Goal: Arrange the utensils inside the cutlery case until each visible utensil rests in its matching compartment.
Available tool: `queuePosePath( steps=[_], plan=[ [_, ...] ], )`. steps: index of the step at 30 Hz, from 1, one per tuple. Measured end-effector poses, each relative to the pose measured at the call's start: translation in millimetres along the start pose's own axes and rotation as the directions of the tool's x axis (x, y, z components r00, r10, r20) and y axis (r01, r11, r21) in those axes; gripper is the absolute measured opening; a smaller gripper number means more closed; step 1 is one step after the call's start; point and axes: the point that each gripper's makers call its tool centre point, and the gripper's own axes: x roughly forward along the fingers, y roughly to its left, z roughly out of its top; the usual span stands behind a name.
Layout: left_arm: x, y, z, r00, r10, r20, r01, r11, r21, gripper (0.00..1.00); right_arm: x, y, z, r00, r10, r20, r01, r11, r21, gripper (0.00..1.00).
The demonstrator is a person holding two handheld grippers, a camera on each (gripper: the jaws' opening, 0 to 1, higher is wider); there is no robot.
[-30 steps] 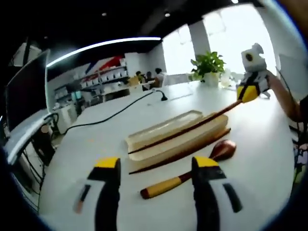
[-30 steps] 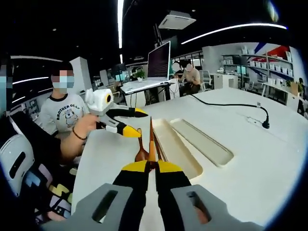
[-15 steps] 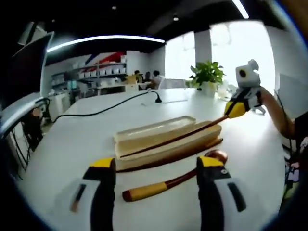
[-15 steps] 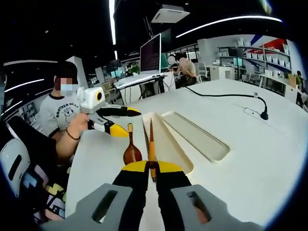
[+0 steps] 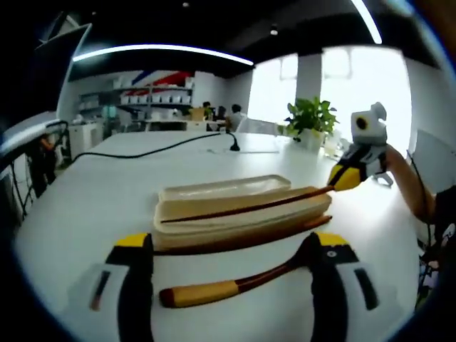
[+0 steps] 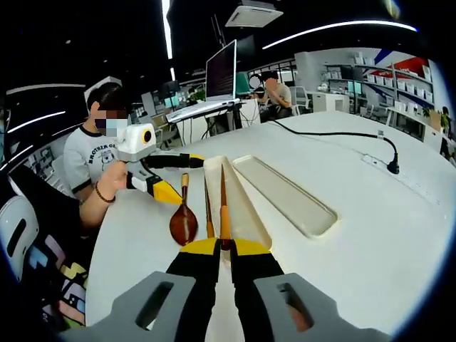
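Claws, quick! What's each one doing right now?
Left claw: open, holding nothing, with the spoon lying on the table between its jaws.
Right claw: shut on a chopstick over the case.

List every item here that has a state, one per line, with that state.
Right gripper: shut on a chopstick.
Held chopstick: lying along the case's near tray, far end over it.
Second chopstick: on the table, beside the case.
Spoon: flat on the table, outside the case.
Cutlery case: open, both halves side by side.
Left gripper: open, fingers either side of the spoon.
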Motion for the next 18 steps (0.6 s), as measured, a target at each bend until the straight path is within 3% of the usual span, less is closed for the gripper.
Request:
queuePosePath(
  steps=[6, 18],
  plan=[
    [3, -6.0, 0.2, 0.999, -0.035, 0.005, 0.035, 0.999, -0.003, 1.00, 3, 0, -5.4, 0.999, 0.003, -0.044, -0.004, 1.000, -0.018, 0.05],
    [-1, -13.1, -3.8, 0.999, -0.034, -0.006, 0.034, 0.999, 0.008, 1.00, 6, -7, -8.2, 0.994, -0.017, -0.110, 0.009, 0.998, -0.067, 0.05]
  ],
)
